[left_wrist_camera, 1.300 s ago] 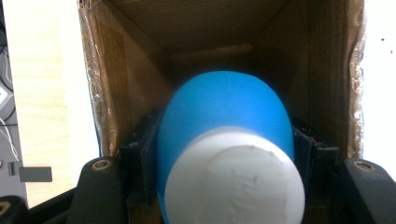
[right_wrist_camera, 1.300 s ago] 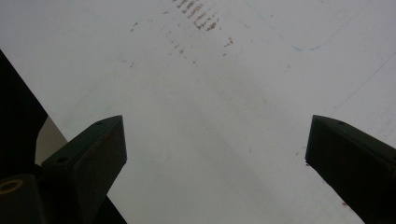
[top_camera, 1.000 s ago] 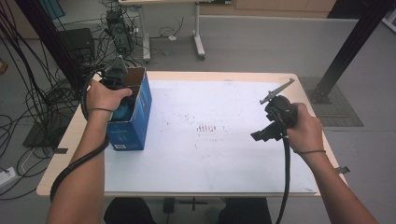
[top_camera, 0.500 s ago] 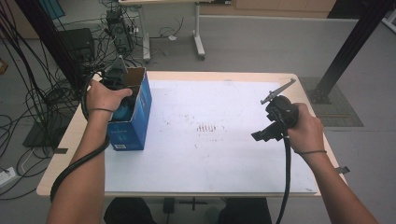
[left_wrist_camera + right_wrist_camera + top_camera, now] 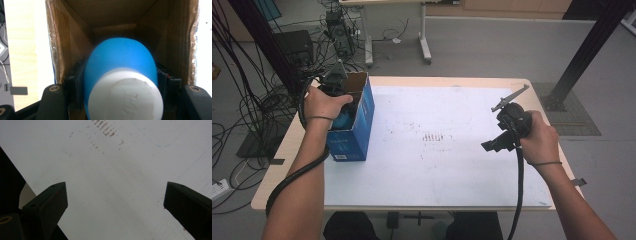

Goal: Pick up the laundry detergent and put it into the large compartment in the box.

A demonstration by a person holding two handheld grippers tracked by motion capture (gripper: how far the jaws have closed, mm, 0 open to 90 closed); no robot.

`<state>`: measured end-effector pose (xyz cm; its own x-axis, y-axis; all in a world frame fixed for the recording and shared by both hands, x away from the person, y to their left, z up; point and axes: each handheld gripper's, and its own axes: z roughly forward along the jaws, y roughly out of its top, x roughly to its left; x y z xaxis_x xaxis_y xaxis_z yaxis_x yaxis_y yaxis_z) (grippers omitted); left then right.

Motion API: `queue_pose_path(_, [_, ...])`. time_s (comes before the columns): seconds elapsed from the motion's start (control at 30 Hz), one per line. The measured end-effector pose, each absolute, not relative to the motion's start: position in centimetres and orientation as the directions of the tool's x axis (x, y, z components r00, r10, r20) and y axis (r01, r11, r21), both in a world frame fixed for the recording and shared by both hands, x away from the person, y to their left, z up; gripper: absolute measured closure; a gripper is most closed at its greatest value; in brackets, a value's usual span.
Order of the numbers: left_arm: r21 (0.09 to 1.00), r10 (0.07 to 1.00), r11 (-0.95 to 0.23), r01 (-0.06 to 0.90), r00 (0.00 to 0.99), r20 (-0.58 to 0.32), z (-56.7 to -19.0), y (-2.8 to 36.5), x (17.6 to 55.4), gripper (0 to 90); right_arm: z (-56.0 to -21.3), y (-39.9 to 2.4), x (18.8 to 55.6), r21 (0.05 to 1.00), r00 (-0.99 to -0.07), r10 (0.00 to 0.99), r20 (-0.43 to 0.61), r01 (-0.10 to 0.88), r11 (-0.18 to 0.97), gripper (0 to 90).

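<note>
The left gripper (image 5: pixel 120 82) points down into the open top of a blue cardboard box (image 5: pixel 357 125) that stands near the table's (image 5: pixel 452 82) left edge. Its two black jaws are clamped on a blue bottle with a white cap (image 5: pixel 122 82): one jaw presses against each side of the bottle's rounded body, and the cap faces back toward the camera on the gripper. The bottle sits inside the box, with brown cardboard walls close on both sides of the jaws and the box floor visible beyond the bottle's far end. In the high view the person's left hand (image 5: pixel 324 102) wraps the gripper's body right over the box opening, and a patch of the blue bottle shows just beneath the hand.

The right gripper (image 5: pixel 116 202) hangs over the bare white sheet (image 5: pixel 452 165) that covers the table, well apart from the box. Its jaws stand wide apart with nothing between them; a faint cluster of reddish marks (image 5: pixel 106 130) lies on the sheet ahead of the jaw tips. The right hand (image 5: pixel 539 140) holds this gripper near the table's right side.
</note>
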<state>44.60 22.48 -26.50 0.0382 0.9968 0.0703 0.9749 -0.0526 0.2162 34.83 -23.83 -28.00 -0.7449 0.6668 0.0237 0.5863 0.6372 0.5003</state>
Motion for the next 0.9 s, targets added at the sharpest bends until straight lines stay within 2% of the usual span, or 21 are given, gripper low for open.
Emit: queue_pose_path(0.9, [0.217, 0.997, -0.042, 0.975, 0.027, 0.074, -26.56, 22.38, 44.79, 37.4, -28.11, -23.69, 35.01, 0.501, -0.747, 0.664, 0.029, 0.586, 0.637, 5.4])
